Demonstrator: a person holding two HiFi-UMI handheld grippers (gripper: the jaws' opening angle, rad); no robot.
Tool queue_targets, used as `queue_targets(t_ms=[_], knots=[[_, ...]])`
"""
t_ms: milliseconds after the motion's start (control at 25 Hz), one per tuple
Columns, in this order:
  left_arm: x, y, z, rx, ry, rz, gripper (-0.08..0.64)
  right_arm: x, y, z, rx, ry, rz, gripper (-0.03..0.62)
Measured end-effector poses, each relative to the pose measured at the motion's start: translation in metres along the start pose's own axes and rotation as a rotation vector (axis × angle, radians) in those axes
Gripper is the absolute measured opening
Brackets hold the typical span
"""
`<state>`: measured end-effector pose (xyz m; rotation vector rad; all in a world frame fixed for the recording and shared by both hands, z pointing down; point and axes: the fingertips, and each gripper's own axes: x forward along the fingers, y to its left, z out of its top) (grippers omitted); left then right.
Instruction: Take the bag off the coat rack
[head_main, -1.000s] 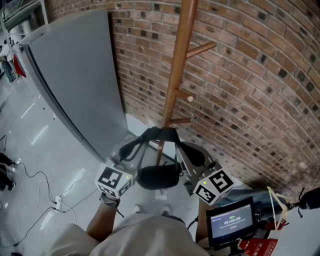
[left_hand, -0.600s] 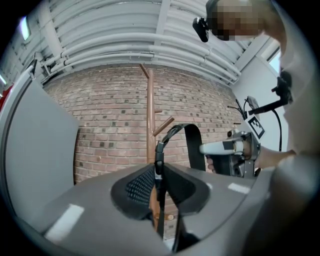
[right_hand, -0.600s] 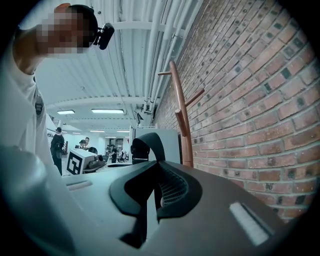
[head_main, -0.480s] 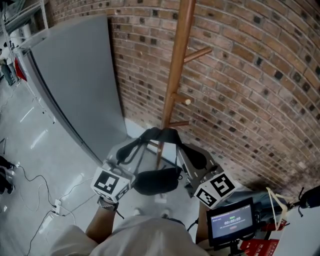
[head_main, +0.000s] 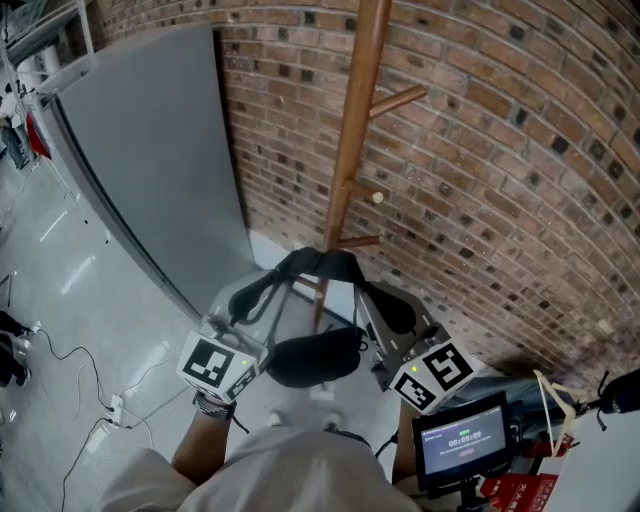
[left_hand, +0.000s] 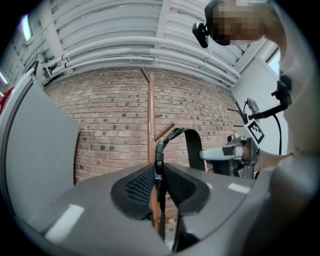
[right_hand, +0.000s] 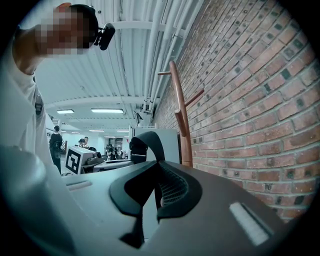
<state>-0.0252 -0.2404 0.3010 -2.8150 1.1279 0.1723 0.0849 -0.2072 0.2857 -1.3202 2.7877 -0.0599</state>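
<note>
The wooden coat rack (head_main: 352, 150) stands against the brick wall, with its pegs bare in the head view. A black bag (head_main: 315, 358) hangs low between my two grippers by its black strap (head_main: 320, 264), which arches just below the lowest peg (head_main: 357, 241). My left gripper (head_main: 262, 296) is shut on the strap's left side; the strap (left_hand: 159, 165) runs up from between its pads. My right gripper (head_main: 386, 308) is shut on the strap's right side, where the band (right_hand: 145, 145) curves out of its jaws. The rack's pole (left_hand: 150, 125) rises behind the strap.
A large grey panel (head_main: 150, 150) leans on the brick wall (head_main: 500, 170) to the left of the rack. Cables and a power strip (head_main: 112, 405) lie on the pale floor at lower left. A small screen device (head_main: 460, 440) sits at lower right beside my body.
Both grippers and the bag have sunk slightly towards me and a little left. Both grips on the strap are unchanged.
</note>
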Motion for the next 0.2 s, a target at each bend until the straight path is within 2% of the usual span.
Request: queue_targets(t_ms=[200], knots=[[-0.0005, -0.0013, 0.0022, 0.001, -0.008, -0.001, 0.055, -0.0005, -0.0006, 0.0004, -0.004, 0.003, -0.001, 0.005]])
